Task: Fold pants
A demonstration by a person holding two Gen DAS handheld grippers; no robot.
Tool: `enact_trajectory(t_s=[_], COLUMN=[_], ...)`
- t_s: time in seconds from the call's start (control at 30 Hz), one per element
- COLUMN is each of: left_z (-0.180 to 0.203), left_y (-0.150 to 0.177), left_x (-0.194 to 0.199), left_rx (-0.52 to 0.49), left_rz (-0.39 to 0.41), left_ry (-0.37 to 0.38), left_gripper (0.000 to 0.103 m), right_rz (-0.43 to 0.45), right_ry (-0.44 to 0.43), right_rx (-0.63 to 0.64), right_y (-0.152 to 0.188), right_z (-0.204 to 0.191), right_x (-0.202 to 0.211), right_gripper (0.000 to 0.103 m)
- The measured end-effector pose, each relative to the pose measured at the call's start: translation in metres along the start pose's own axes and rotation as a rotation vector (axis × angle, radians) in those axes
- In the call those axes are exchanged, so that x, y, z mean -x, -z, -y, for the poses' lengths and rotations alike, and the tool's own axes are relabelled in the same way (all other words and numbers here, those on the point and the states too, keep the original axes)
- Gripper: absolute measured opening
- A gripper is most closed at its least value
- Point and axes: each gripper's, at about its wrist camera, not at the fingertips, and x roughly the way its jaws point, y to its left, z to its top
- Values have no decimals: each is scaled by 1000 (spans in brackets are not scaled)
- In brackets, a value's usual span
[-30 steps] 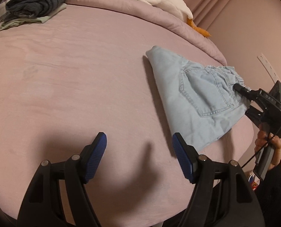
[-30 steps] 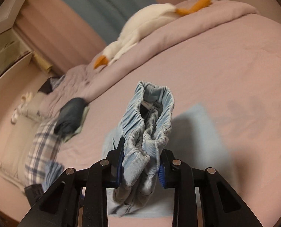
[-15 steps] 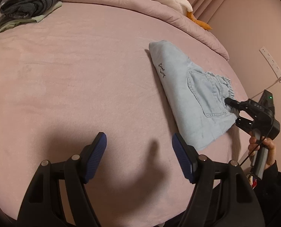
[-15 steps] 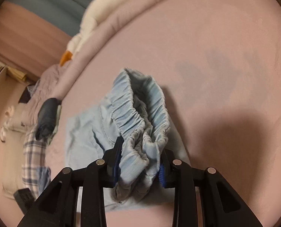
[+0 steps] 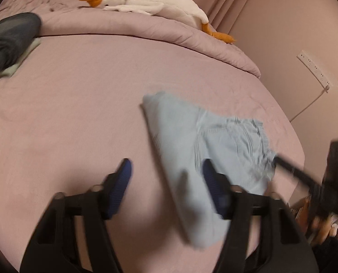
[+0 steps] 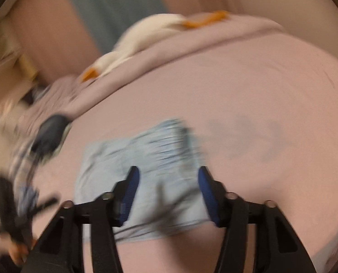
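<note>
lying flat on the pink bed [image 5: 82, 104], the light-blue pants [image 5: 191, 141] sit folded into a compact wedge near the bed's right edge. long axis runs from a narrow corner pointing up the bed toward the plush goose [image 5: 150, 2], widening toward the near edge, with the gathered waistband on the right side in the left-wrist view.

right gripper [image 6: 169, 188]: jaws part-open and have just been opening; the pads stand clear on either side with the denim seen below and between them, not pinched. the cloth looks released and resting on the bed, though motion blur makes the exact clearance hard to judge. in the left-wrist view this tool [image 5: 305, 179] sits off the waistband end, one fingertip just at the ruffled hem.

left gripper [image 5: 166, 182]: jaws at a middling gap, having just been closing, nothing between the pads. its right-hand pad overlaps the wedge's left edge in the picture; the left-hand pad is over bare sheet. so the pants lie ahead and to the right of these fingers.

judgement: the right hand is nearer the waistband, the left nearer the long folded edge. any further fold or smoothing turns on working across that long axis.

a dark folded garment [image 5: 9, 38] lies well apart at far left.
</note>
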Motion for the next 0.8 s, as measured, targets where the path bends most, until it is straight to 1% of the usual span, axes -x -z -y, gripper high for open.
enact_trajectory(t_s=[0.03, 0.07, 0.1, 0.17, 0.23, 0.3, 0.33, 0.37, 0.4, 0.43, 0.47, 0.57, 0.67, 0.77, 0.8], left_z=[-1, -1, 1, 5, 10, 14, 14, 11, 5, 1, 1, 2, 1, 2, 4], left_y=[-8, -16, -22, -34, -44, -51, -53, -53, -52, -51, -51, -50, -51, -50, -48], left_x=[-8, -15, -23, -36, -51, -63, -72, -82, -91, -98, -98, -98, -97, -90, -85], left_rx=[-1, -4, -12, -42, -75, -127, -156, -161, -150, -149, -159, -193, -178, -150, -146], left_rz=[-20, -37, -49, -63, -79, -75, -86, -116, -147, -160, -149, -137, -130, -120, -118], left_ry=[13, 18, 20, 25, 21, -5, -39, -57, -60, -55, -54, -64, -63, -83, -100], left_gripper=[31, 25, 24, 24, 24, 24, 26, 26, 26, 26, 26, 26, 26, 26, 26], right_rz=[-18, -39, -66, -104, -118, -112, -117, -136, -157, -178, -203, -179, -202, -224, -224], right_ry=[-28, -53, -80, -112, -138, -153, -159, -152, -123, -105, -81, -61, -63, -109, -129], right_rx=[52, 93, 150, 260, 364, 416, 432, 451, 472, 487, 510, 549, 548, 503, 483], right_y=[6, 11, 19, 33, 43, 45, 46, 48, 54, 60, 68, 75, 72, 64, 60], right_z=[-18, -31, -50, -80, -108, -124, -128, -130, -133, -132, -130, -132, -136, -135, -133], right_x=[-8, -15, -25, -40, -51, -56, -59, -64, -72, -78, -85, -84, -86, -80, -74], right_gripper=[37, 31, 29, 27, 24, 24, 24, 23, 23, 22, 18, 18, 18, 18, 18])
